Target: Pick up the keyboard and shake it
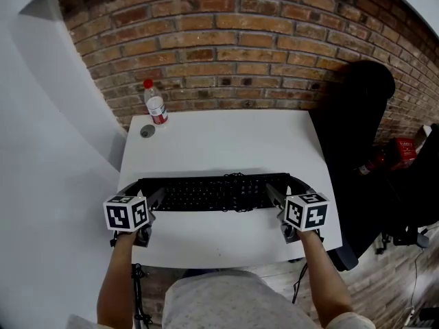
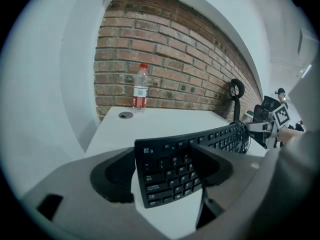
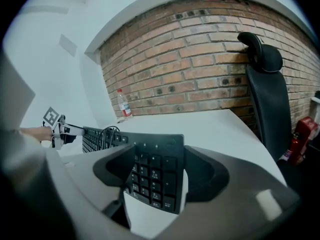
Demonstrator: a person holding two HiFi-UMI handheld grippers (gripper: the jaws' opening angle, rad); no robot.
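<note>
- Brick wall (image 1: 240, 40) is running behind everything. The white table (image 1: 226, 139) is standing against it, and a black chair (image 1: 357, 115) is sitting at the table's right side.
- The keyboard (image 1: 212, 192), long, black and full-width, is lying crosswise over the near half of the table. Both ends are being held. In the gripper views it seems to be riding slightly off the tabletop, though I cannot tell how far.
- Handling, as a judgement: a light, rigid plastic slab, stiff enough not to sag between two end grips. The smooth edges could be slipping under a hard shake, and the keycaps are the fragile part. Taking it at the two short ends, as here, looks right.
- A coil of cable (image 1: 236, 177) is resting at the keyboard's back edge. It is likely to flop about once shaking begins.
- Left gripper (image 2: 165, 166): the jaws are standing wide and clamping the Esc end across its depth.
- Right gripper (image 3: 157, 171): the jaws are likewise wide and clamping the number-pad end.
- The only container is a clear bottle (image 1: 156, 105) with a red cap on and a red-and-white label. It is standing upright at the back left corner, well apart from the keyboard. I cannot make out its fill level.
- A small grey round disc (image 1: 147, 131) is lying just beside the bottle. I cannot tell whether it is a cable-hole cover or a loose lid.
</note>
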